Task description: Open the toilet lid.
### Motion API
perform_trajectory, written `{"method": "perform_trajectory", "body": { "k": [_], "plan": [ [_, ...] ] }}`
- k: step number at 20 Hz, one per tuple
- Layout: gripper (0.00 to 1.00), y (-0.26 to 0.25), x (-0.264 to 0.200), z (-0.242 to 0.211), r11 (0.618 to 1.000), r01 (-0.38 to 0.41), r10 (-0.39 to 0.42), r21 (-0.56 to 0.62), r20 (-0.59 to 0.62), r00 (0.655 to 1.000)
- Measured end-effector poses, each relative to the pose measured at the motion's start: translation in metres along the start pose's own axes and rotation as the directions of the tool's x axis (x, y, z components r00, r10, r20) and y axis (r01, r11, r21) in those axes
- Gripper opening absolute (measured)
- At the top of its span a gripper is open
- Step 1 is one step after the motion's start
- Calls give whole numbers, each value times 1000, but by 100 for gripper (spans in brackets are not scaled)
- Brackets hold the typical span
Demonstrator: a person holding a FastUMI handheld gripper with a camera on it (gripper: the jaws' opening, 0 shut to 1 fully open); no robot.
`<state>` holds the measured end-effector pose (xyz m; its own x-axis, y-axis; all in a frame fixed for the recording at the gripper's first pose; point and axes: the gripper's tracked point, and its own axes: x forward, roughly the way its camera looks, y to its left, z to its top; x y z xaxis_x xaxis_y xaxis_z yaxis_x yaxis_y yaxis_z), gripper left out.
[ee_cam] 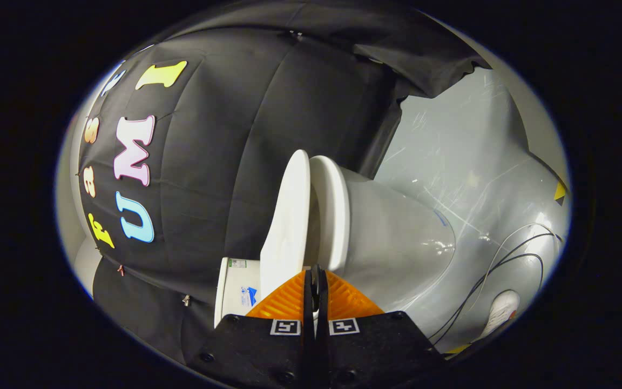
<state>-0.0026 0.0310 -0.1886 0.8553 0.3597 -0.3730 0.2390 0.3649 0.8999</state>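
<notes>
White toilet lid (288,216) lifted partway off the seat (334,210), just ahead of the gripper (315,281). Fingers nearly together, slim gap; whether they pinch the lid's edge, can't tell. Cables (500,259) on floor.

The gripper (315,278) was rolled sideways, its two fingers drawn almost together with only a thin slit between them, tips at the gap between the toilet lid (288,216) and the seat (331,210). The lid stood slightly parted from the seat. Beyond the bowl (397,237), cables (505,259) trailed across the pale floor (451,162).
</notes>
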Motion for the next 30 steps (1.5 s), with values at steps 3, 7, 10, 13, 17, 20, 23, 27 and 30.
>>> {"method": "perform_trajectory", "body": {
  "k": [3,7,10,13,17,20,23,27,30],
  "plan": [
    [5,18,-6,2,999,8,-8,-34,17,1000],
    [5,37,-11,0,996,35,-34,-79,22,999],
    [5,50,-15,-1,987,77,-71,-141,42,997],
    [5,68,-18,-5,980,83,-73,-179,61,995],
    [5,86,-22,-8,976,95,-83,-196,70,994],
    [5,98,-24,-12,961,112,-95,-253,81,992],
    [5,111,-27,-13,936,146,-120,-319,102,988],
    [5,137,-31,-19,909,162,-123,-383,125,984],
    [5,153,-35,-25,883,179,-127,-433,146,981]
  ]
}}
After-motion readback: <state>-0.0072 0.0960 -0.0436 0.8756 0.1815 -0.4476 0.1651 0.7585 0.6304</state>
